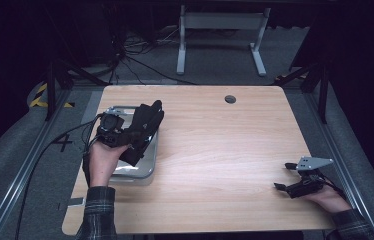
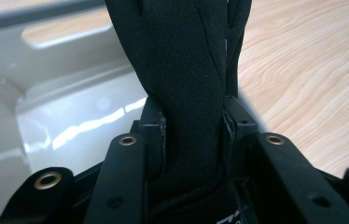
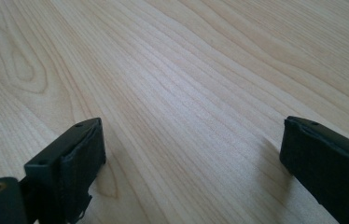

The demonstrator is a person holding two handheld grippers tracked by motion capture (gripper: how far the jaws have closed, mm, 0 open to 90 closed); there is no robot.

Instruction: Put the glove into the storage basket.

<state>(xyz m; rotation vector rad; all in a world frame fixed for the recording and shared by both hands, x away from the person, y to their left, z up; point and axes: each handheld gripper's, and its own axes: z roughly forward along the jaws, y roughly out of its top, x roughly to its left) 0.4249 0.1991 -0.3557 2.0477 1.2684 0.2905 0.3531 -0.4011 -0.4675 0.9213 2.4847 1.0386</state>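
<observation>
A black glove hangs lengthwise between the jaws of my left gripper, which is shut on it above a shiny metal tray at the table's left edge. In the left gripper view the pads press both sides of the glove at the left gripper, with the tray to the left below and bare wood to the right. My right gripper rests low at the table's right front, open. In the right gripper view the right gripper has wide-apart pads with nothing but wood between them.
The light wooden table has a round cable hole near its far edge. The left gripper's cable trails off the left side to the floor. Beyond the table stands a grey table frame with loose cables on the floor.
</observation>
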